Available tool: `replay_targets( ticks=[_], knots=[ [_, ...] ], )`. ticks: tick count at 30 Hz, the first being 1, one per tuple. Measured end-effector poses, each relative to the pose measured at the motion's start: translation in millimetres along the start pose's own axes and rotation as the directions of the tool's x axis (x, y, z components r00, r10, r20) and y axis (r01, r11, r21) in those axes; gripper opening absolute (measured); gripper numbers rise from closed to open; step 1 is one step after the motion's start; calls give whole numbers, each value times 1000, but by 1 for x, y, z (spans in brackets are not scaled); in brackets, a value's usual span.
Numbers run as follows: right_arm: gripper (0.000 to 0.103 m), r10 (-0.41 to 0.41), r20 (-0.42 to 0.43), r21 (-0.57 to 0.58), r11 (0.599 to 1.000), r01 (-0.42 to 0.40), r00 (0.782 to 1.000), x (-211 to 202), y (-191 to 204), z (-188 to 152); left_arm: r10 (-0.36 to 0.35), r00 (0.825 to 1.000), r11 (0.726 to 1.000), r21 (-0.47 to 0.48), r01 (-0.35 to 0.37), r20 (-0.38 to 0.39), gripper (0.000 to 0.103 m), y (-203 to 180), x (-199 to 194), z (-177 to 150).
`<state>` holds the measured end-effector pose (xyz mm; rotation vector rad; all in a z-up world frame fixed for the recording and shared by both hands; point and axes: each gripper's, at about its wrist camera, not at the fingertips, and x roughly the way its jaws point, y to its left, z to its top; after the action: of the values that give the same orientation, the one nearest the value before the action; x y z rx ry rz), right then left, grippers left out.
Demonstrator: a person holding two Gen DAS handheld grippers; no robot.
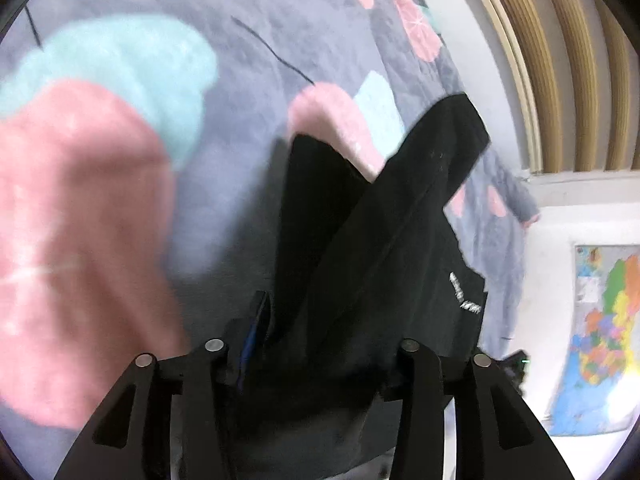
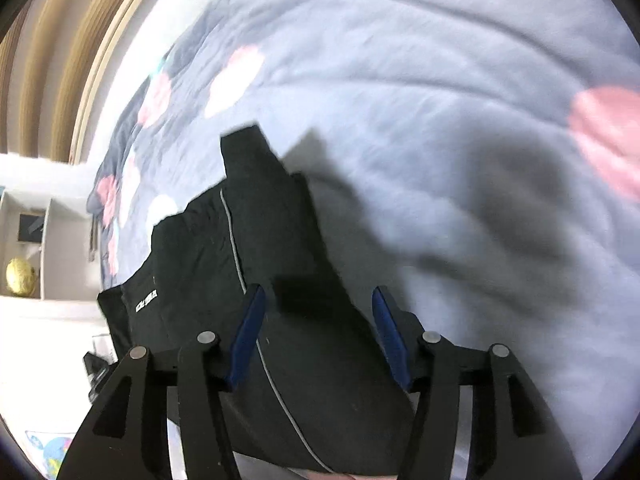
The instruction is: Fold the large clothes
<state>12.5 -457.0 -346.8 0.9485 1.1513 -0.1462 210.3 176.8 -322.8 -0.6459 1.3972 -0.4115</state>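
Black clothes (image 1: 360, 264) lie in a bunch on the gray bed cover (image 1: 224, 184) with pink and blue spots. Our left gripper (image 1: 316, 344) is mostly hidden by cloth, so we cannot tell its grip. Our right gripper (image 2: 320, 320) hangs spread wide over the clothes.

We see a black garment (image 1: 360, 260) with white lettering on a grey bedspread (image 1: 240, 60) patterned with pink and turquoise blobs.
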Motion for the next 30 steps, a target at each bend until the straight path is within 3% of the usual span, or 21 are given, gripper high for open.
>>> replay_targets(
  ticks=[4, 6, 8, 11, 14, 16, 18, 20, 23, 25, 28, 30],
  knots=[
    [60, -62, 60, -110, 992, 69, 996, -31, 40, -11, 124, 989, 986, 105, -133, 84, 48, -21, -29, 0],
    [61, -64, 73, -172, 982, 76, 995, -35, 71, -17, 172, 974, 969, 151, -194, 150, 48, -38, -42, -5],
    [66, -59, 77, -241, 968, 76, 995, -34, 105, -28, 172, 968, 956, 206, -209, 184, 48, -57, -51, -14],
    [67, -65, 56, -366, 927, 81, 996, -16, 143, -47, 178, 962, 921, 308, -237, 208, 48, -95, -49, -27],
    [67, -165, 54, -474, 864, 170, 985, 24, 180, -64, 194, 956, 881, 389, -269, 221, 55, -121, -34, -43],
    [67, -183, 31, -507, 844, 173, 983, 53, 193, -72, 225, 955, 866, 408, -288, 196, 58, -126, -18, -52],
    [67, -231, 25, -519, 829, 210, 973, 78, 196, -76, 336, 929, 824, 429, -369, 155, 58, -121, 19, -57],
    [71, -322, 46, -555, 779, 292, 946, 107, 192, -80, 412, 899, 793, 428, -434, 150, 58, -108, 47, -59],
    [77, -344, 60, -549, 772, 319, 937, 126, 186, -82, 429, 892, 796, 407, -448, 144, 59, -91, 68, -54],
    [79, -348, 65, -532, 781, 328, 935, 127, 184, -79, 425, 895, 805, 395, -442, 135, 60, -88, 73, -48],
    [82, -369, 76, -544, 763, 349, 926, 132, 185, -80, 414, 902, 822, 375, -429, 124, 62, -85, 72, -40],
    [82, -370, 66, -523, 778, 347, 927, 125, 185, -79, 416, 902, 826, 366, -428, 116, 62, -86, 69, -39]
  ],
)
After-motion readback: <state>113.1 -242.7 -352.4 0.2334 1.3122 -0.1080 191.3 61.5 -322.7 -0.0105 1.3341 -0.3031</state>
